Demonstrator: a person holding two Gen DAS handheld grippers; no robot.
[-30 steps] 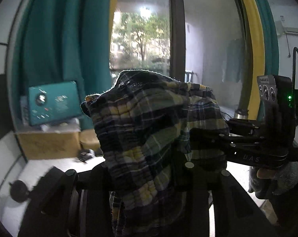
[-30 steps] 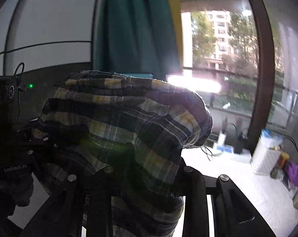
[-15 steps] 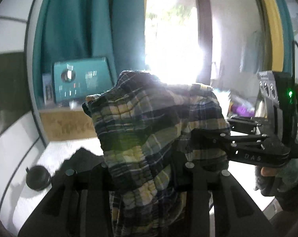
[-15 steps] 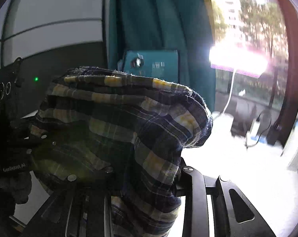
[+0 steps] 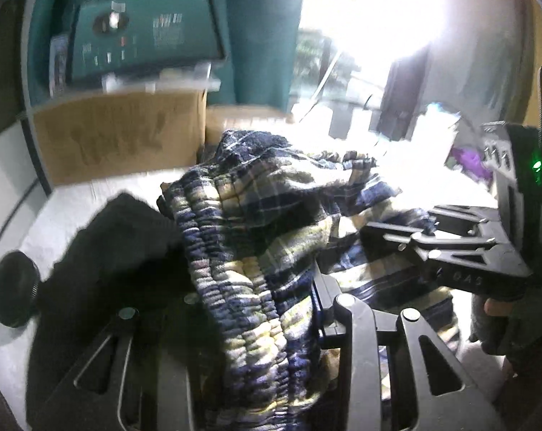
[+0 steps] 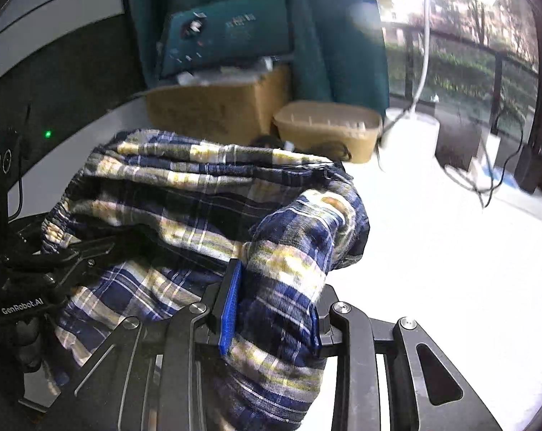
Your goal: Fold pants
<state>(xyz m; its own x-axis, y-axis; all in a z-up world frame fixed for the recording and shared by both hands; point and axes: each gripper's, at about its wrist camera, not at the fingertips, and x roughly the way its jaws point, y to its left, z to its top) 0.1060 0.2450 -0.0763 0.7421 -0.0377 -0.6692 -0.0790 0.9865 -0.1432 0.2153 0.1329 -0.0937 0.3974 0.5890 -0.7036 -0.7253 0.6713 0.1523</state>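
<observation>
The plaid pants [image 5: 264, 237], blue, yellow and white, hang bunched between both grippers above a white table [image 5: 73, 197]. My left gripper [image 5: 256, 309] is shut on the elastic waistband, which fills its jaws. My right gripper [image 6: 271, 309] is shut on another fold of the same pants [image 6: 206, 194]; a blue pad [image 6: 229, 309] shows against the cloth. Each gripper shows in the other's view, the right one [image 5: 450, 248] at the right and the left one [image 6: 37, 258] at the left. The fingertips are hidden by cloth.
A black garment [image 5: 120, 244] lies on the table at the left beside a round black object [image 5: 12, 287]. A cardboard box [image 6: 217, 107] with a teal device [image 6: 228, 32] on top stands at the back, next to a tan tub [image 6: 328, 133]. Cables [image 6: 468, 179] trail at the right.
Both grippers have tilted down with the pants, so the table and boxes now fill the views instead of the window. The pants have sagged and spread lower between the grippers.
</observation>
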